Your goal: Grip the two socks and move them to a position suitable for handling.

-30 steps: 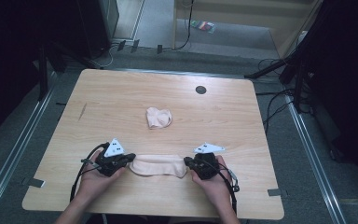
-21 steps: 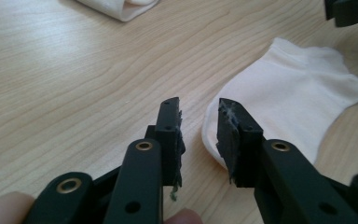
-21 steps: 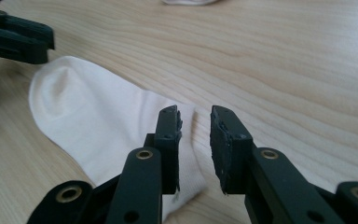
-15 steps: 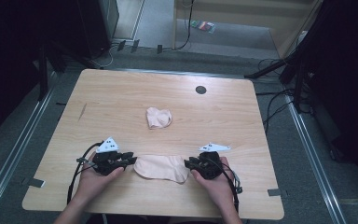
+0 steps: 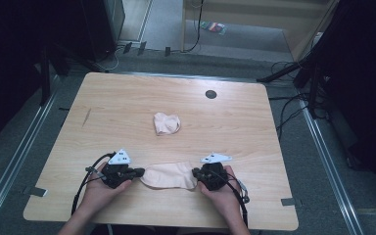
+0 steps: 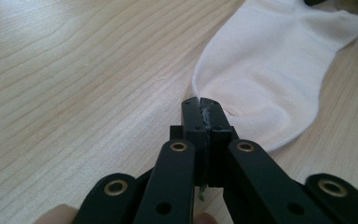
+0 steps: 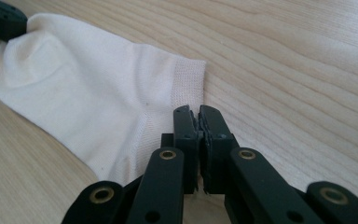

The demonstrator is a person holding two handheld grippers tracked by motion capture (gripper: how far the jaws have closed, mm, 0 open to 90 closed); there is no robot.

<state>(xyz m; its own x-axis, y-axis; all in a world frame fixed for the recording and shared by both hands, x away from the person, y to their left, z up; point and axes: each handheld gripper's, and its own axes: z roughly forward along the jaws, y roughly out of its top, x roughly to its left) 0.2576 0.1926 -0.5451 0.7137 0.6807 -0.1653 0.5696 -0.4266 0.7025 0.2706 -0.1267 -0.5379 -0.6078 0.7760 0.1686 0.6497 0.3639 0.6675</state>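
Flat sock (image 5: pixel 168 175) lies spread on the wooden table (image 5: pixel 127 105), near its front edge, between the two grippers. Left gripper (image 5: pixel 138 172): jaws have just been closing and are now pressed together, pinching the toe end of the sock. Right gripper (image 5: pixel 196 173): jaws likewise just closed tight, nipping the cuff edge. Second sock, crumpled (image 5: pixel 166 123), sits mid-table, well apart. Small dark round hole (image 5: pixel 210 94) near the far edge.
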